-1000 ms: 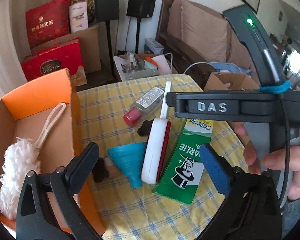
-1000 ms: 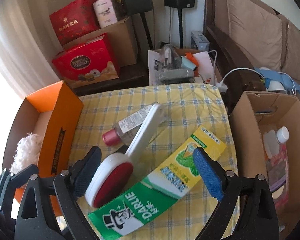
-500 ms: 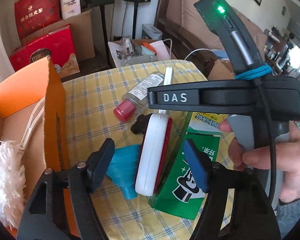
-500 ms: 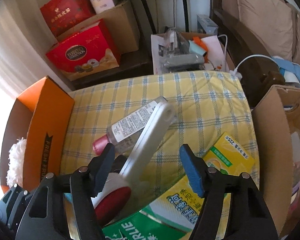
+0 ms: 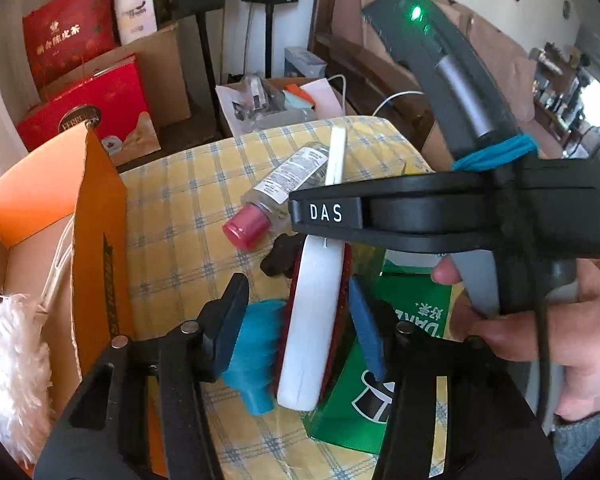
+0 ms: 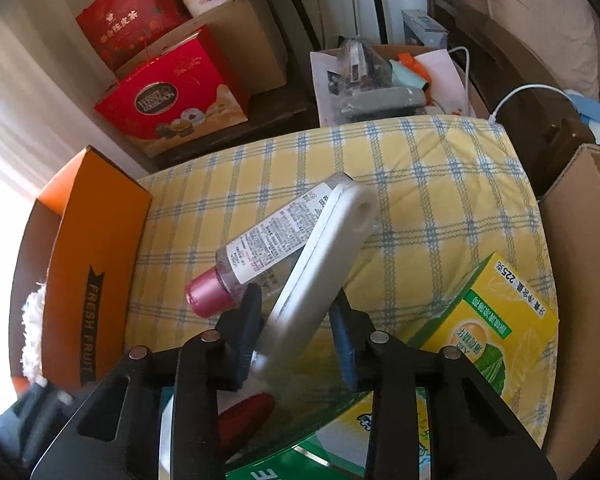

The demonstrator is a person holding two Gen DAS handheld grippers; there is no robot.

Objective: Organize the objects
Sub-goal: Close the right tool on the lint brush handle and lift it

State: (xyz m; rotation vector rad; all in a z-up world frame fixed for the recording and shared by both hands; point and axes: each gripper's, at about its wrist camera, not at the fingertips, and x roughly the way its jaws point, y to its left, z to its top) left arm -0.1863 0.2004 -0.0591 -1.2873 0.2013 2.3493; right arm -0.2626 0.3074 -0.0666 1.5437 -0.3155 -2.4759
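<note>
A white lint brush with a red face lies on its edge on the checked cloth, its handle resting across a clear bottle with a pink cap. My left gripper straddles the brush head and a blue funnel. Its jaws are closing, with a gap still showing on the funnel side. My right gripper is closing too, and its pads press on the white handle from both sides. A hand holds the right gripper's black body in the left wrist view.
An orange fruit box with a white duster stands at the left edge. A green and yellow toothpaste carton lies under the brush. A cardboard box stands on the right. Red gift boxes sit beyond the table.
Both grippers have come down closer to the brush and their jaws have narrowed from wide open. The right one now pinches the handle; the left one brackets the head and funnel.
</note>
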